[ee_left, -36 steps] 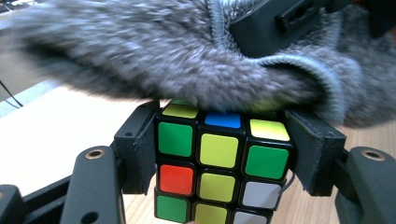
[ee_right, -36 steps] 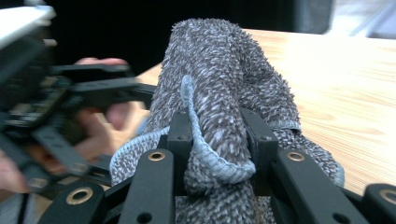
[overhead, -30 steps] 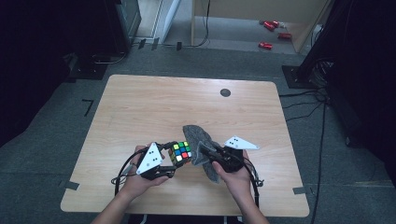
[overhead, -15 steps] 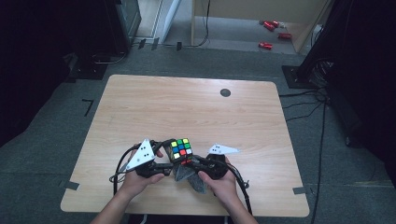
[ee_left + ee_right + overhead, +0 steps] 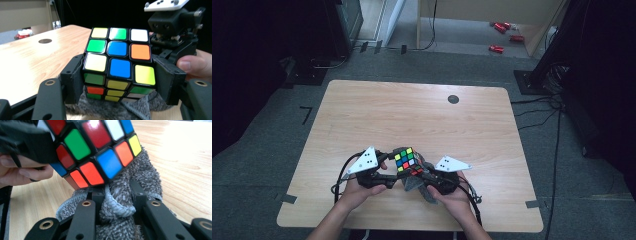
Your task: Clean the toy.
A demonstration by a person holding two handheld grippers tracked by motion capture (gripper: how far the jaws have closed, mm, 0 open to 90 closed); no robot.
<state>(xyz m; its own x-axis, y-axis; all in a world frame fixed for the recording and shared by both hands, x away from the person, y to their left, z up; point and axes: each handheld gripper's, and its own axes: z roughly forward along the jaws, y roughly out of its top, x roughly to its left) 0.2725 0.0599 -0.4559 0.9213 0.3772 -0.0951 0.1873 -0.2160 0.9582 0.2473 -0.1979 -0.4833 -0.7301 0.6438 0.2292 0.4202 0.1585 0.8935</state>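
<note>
A scrambled colour cube (image 5: 407, 161) (image 5: 120, 67) is clamped between the pads of my left gripper (image 5: 404, 171) (image 5: 121, 82), just above the table near its front edge. The jaws have just been opening slightly, with the cube still pressed between them. My right gripper (image 5: 424, 183) (image 5: 117, 197) is shut on a bunched grey fuzzy cloth (image 5: 419, 189) (image 5: 117, 207). It holds the cloth against the cube's (image 5: 100, 150) underside. The cloth (image 5: 112, 110) shows beneath the cube in the left gripper view.
The wooden table (image 5: 412, 115) has a small dark round disc (image 5: 453, 99) near its far right. Red items (image 5: 502, 30) lie on the floor beyond it. Both hands are close together at the front edge, and cables trail from the grippers.
My right gripper has carried the cloth from behind and right of the cube down to its underside, shifting left and closer to the front edge. The left gripper and cube have barely moved.
</note>
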